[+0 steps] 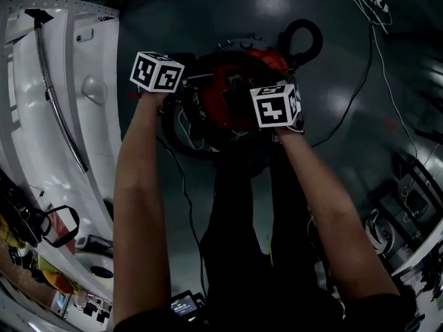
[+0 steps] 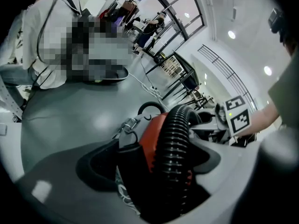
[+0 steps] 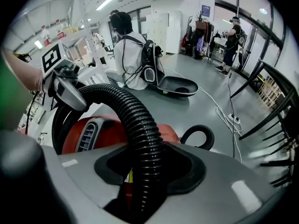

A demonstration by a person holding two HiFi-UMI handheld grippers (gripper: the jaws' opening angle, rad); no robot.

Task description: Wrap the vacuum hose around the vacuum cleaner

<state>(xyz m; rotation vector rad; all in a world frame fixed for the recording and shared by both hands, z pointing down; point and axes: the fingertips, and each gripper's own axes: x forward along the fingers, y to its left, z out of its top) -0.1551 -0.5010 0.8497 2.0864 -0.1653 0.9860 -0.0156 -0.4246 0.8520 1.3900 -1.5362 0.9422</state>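
The red vacuum cleaner (image 1: 239, 92) sits on the dark floor below me, with the black ribbed hose (image 1: 181, 140) curling round its left side. Each gripper's marker cube hangs over the machine, the left one (image 1: 157, 71) and the right one (image 1: 275, 104), and both hide the jaws in the head view. In the left gripper view the hose (image 2: 175, 157) rises across the red body (image 2: 150, 136) between the wide-apart jaws of my left gripper (image 2: 156, 146). My right gripper (image 3: 149, 162) straddles the hose (image 3: 140, 129) with a gap on both sides. A hose loop (image 3: 198, 134) lies beyond.
White body panels (image 1: 55, 116) stand along the left. A person in a white shirt (image 3: 133, 59) sits on the floor beside a black shell (image 3: 177, 85). A white cable with a power strip (image 3: 229, 115) crosses the floor. Black railings (image 3: 275, 101) stand at the right.
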